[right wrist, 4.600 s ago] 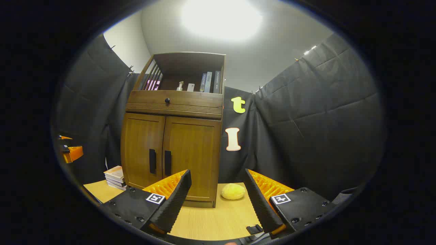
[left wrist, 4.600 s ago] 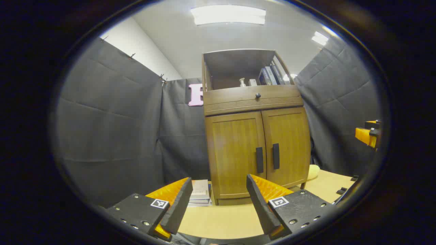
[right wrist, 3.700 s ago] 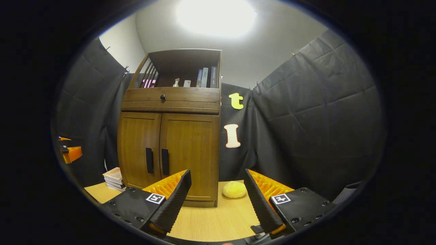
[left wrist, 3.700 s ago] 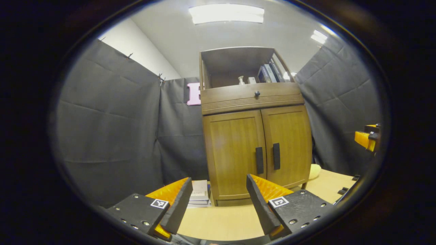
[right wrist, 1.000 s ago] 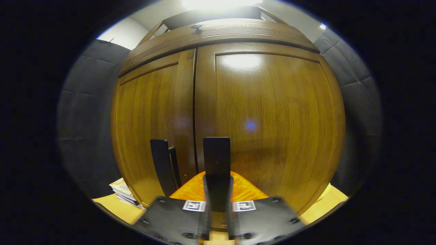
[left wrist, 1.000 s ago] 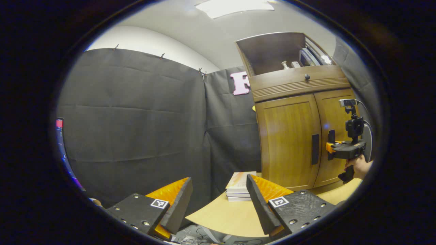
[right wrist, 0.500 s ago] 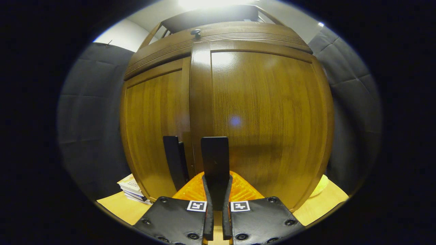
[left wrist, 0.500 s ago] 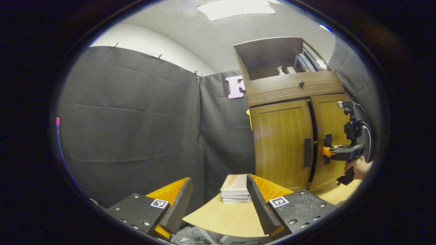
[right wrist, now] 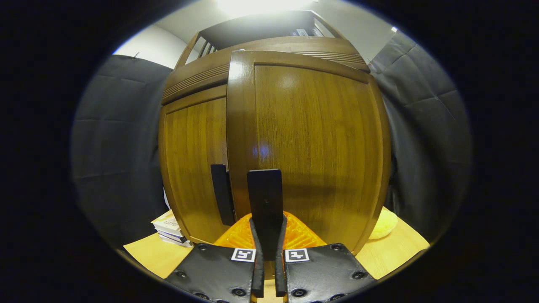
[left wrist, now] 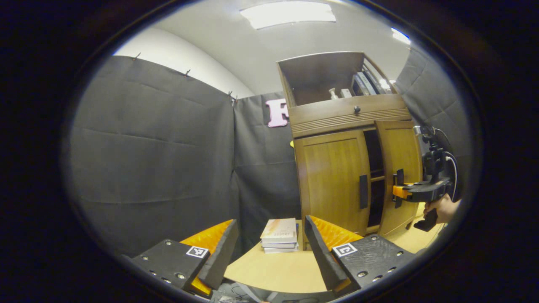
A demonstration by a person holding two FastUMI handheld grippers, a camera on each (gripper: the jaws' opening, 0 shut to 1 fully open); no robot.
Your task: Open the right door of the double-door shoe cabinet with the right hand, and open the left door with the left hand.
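Fingers of my right gripper (right wrist: 266, 248) pinch the right door's handle (right wrist: 264, 198), door ajar off the shoe cabinet (left wrist: 337, 126); left gripper (left wrist: 269, 248) gapes idle, and an off-arc pull could slip that handle free.

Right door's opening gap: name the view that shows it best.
Left gripper view: the right door stands swung out, dark interior showing beside the left door. Right gripper view shows the door's front and its handle, clamped.
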